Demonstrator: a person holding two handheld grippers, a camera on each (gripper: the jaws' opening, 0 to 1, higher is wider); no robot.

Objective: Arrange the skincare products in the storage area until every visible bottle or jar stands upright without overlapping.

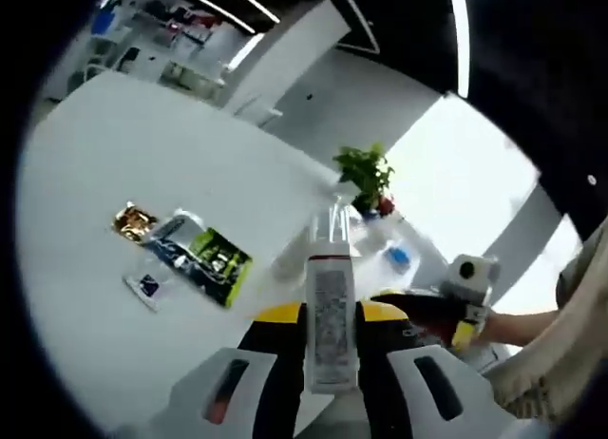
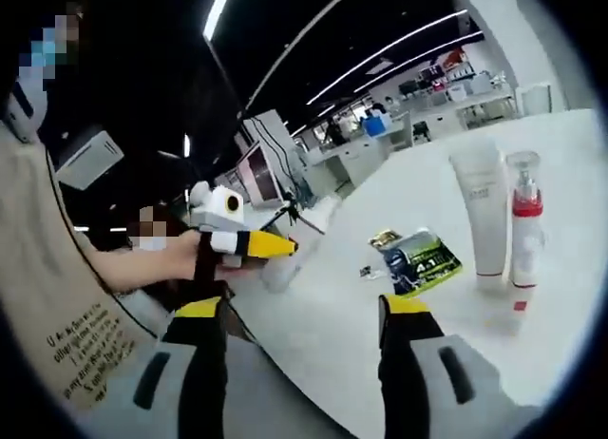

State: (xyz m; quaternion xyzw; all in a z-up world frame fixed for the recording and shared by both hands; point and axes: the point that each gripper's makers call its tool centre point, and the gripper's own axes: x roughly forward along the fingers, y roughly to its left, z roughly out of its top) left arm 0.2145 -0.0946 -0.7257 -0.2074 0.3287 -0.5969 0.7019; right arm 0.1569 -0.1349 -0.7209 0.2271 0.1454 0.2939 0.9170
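My left gripper point(image 1: 332, 313) is shut on a white bottle point(image 1: 331, 339) with a grey label, a red band and a clear cap, held upright between the yellow-tipped jaws above the white table point(image 1: 114, 163). My right gripper point(image 2: 304, 311) stands open over the table with nothing between its jaws. In front of it and to the right, a white tube point(image 2: 480, 211) and a red-banded pump bottle point(image 2: 524, 225) stand upright side by side. A hand holds the left gripper point(image 2: 237, 239) at the left of the right gripper view. The right gripper point(image 1: 463, 333) enters the left gripper view from the right.
A green-and-black pack point(image 1: 214, 258), a gold sachet point(image 1: 133, 220) and a small white sachet point(image 1: 147, 287) lie flat on the table. A potted plant point(image 1: 366, 178) stands at the far edge, with a blue-capped bottle point(image 1: 394, 258) and a pale tube point(image 1: 294, 254) near it. A person's sleeve point(image 2: 57, 296) is at the left.
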